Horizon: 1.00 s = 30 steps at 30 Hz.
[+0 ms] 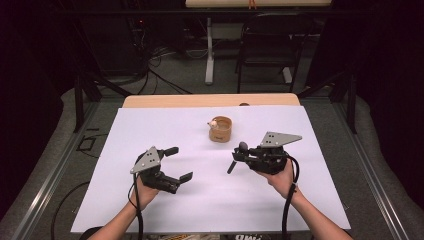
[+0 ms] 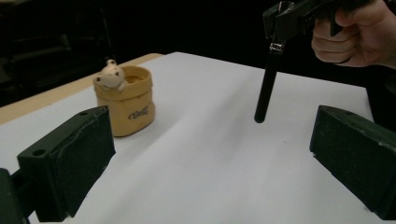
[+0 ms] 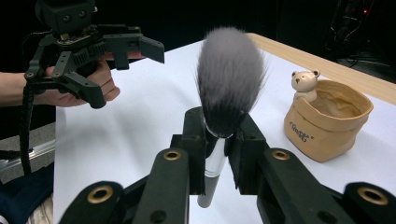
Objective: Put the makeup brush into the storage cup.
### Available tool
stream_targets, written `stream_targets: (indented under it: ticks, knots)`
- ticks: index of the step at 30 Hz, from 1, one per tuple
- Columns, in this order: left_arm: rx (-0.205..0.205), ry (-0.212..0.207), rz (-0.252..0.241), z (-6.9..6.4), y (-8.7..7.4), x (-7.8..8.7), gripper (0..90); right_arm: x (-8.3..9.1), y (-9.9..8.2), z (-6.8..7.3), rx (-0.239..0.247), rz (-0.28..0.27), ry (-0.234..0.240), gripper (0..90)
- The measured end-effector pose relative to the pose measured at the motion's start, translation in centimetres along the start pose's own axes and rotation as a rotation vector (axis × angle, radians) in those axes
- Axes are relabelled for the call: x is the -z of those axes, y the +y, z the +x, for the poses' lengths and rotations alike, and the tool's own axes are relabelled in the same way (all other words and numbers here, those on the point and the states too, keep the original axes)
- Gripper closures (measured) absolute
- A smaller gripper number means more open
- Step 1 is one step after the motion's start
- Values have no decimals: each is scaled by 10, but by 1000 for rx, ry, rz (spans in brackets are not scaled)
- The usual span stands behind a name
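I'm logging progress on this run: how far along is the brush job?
Done: the right claw is shut on the makeup brush at its metal collar, bristles up, handle hanging clear of the white sheet. In hand: holding it near the bear pot. Left, probably: setting it in the pot. The left claw is open, holding nothing.

Makeup brush (image 3: 229,88): soft fluffy grey bristles, dark at the base, shiny silver metal ferrule, glossy black handle. Right gripper (image 3: 215,140): matt black plastic, brass-looking rivets on the linkage; its flat top plate looks like dull grey metal. Left gripper (image 2: 210,158): matt black plastic with dull, slightly rough rubbery-looking pads (image 2: 86,154). Far of centre, tan pot (image 3: 327,123) shaped like a crumpled paper bag, smooth satin finish like glazed ceramic, with a pale smooth bear figure (image 3: 304,84) on the rim. Table sheet (image 1: 200,200): white, matt, smooth, paper-like. Far table edge (image 1: 210,100): light wood, smooth.
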State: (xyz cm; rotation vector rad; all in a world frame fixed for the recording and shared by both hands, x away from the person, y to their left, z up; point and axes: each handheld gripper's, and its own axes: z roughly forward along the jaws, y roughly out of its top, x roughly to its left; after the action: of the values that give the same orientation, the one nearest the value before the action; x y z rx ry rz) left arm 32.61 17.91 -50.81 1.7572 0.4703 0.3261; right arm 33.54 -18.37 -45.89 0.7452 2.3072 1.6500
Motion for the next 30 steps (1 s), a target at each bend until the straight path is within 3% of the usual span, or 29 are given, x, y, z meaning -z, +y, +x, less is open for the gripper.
stream_targets:
  ticks: [9, 14, 20, 30]
  knots:
    - [18, 58, -91, 8, -8, 25, 1, 2, 0, -1, -5, -3, -2, 778]
    - [40, 120, -104, 13, -13, 45, 2, 2, 0, -2, -6, -4, -4, 778]
    - [75, 162, -127, 17, -17, 63, 2, 2, 0, -2, -3, 1, -5, 778]
    - [62, 209, -148, 14, -24, 85, 3, 2, 0, -2, -7, 8, -9, 778]
